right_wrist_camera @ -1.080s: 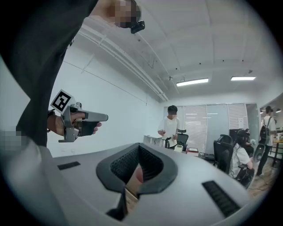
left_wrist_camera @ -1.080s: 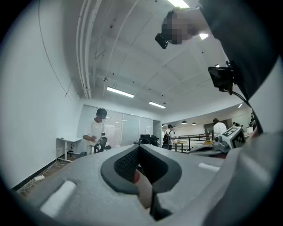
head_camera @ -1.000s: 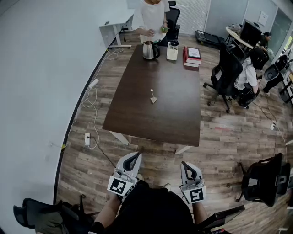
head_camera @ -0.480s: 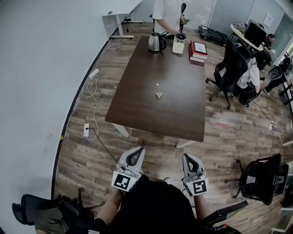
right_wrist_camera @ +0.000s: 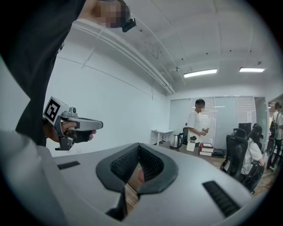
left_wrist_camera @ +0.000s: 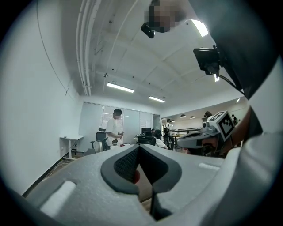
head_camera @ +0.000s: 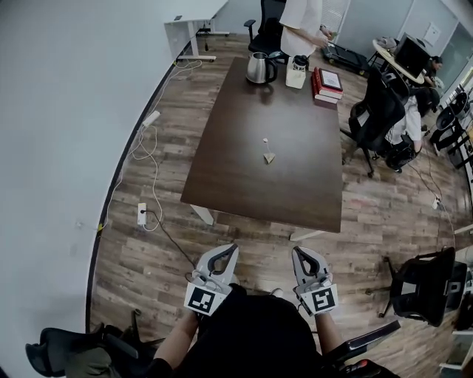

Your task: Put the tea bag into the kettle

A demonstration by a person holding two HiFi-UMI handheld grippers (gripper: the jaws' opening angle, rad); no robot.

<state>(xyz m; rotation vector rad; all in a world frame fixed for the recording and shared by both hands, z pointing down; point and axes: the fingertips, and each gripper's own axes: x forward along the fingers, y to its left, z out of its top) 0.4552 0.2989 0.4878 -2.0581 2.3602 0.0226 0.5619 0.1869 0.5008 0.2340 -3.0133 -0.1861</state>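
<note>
A small tea bag (head_camera: 269, 156) with its string lies alone near the middle of the long dark table (head_camera: 236, 184). The steel kettle (head_camera: 257, 68) stands at the table's far end, also small in the right gripper view as the kettle (right_wrist_camera: 176, 141). Both grippers hang close to my body, well short of the table's near edge. My left gripper (head_camera: 230, 250) is shut and empty, its jaws meeting in its own view (left_wrist_camera: 139, 148). My right gripper (head_camera: 301, 252) is likewise shut with nothing in it (right_wrist_camera: 139, 145).
A person (head_camera: 303, 22) stands at the far end by a white container (head_camera: 298, 74) and stacked books (head_camera: 327, 83). Office chairs (head_camera: 373, 118) and a seated person (head_camera: 403, 122) crowd the right. Another chair (head_camera: 425, 288) is near right. Cables (head_camera: 144, 159) trail along the left wall.
The standing person has stepped to the right behind the table's far end. My view has shifted, so the table sits further right. Both grippers stay shut by my body.
</note>
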